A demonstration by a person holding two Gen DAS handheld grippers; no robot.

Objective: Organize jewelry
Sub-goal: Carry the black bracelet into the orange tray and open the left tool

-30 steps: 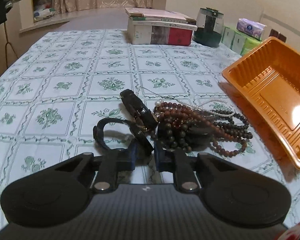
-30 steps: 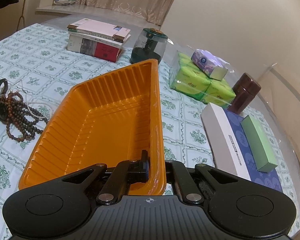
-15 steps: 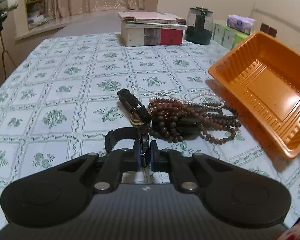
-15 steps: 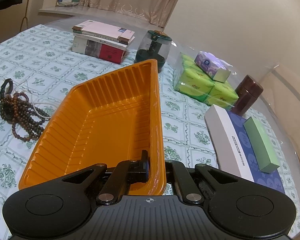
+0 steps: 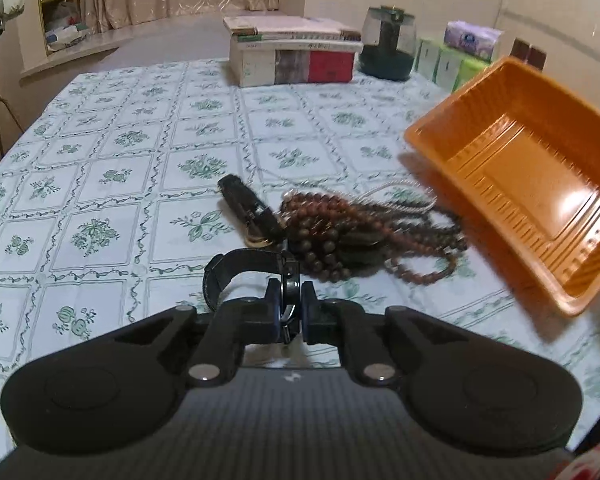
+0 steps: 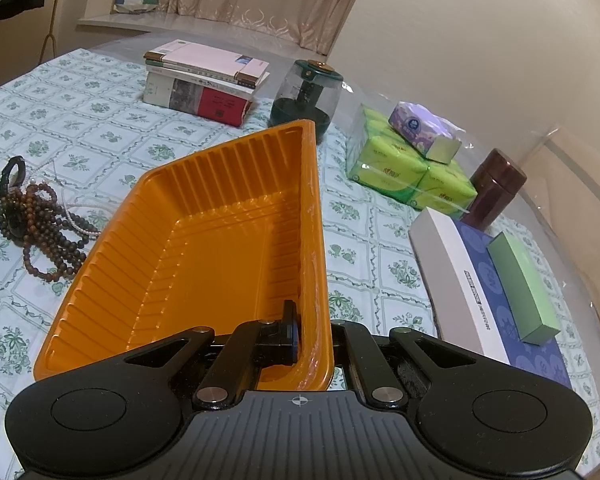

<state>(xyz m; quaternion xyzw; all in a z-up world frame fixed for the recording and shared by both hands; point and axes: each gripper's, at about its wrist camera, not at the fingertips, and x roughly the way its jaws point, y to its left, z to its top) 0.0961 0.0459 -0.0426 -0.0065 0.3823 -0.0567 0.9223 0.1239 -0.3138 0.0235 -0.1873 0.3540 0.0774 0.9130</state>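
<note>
My left gripper [image 5: 290, 312] is shut on a black watch [image 5: 252, 268], pinching its case while one strap curls left and the other strap [image 5: 248, 210] trails toward the pile. A tangle of brown bead bracelets [image 5: 352, 232] with a thin pearl chain [image 5: 400, 192] lies just beyond on the tablecloth; it also shows in the right wrist view [image 6: 40, 224]. My right gripper [image 6: 312, 336] is shut on the near rim of the orange plastic tray [image 6: 204, 248], which is tilted and empty. The tray [image 5: 520, 176] stands right of the beads.
A stack of books [image 5: 292, 56] and a dark glass jar [image 5: 388, 44] stand at the table's far side. Green tissue packs [image 6: 404, 172], a brown canister [image 6: 496, 188], and a flat box with a green box [image 6: 520, 288] lie right of the tray.
My left gripper closed on the watch and lifted it back from the pile. The orange tray tipped up and shifted toward the beads.
</note>
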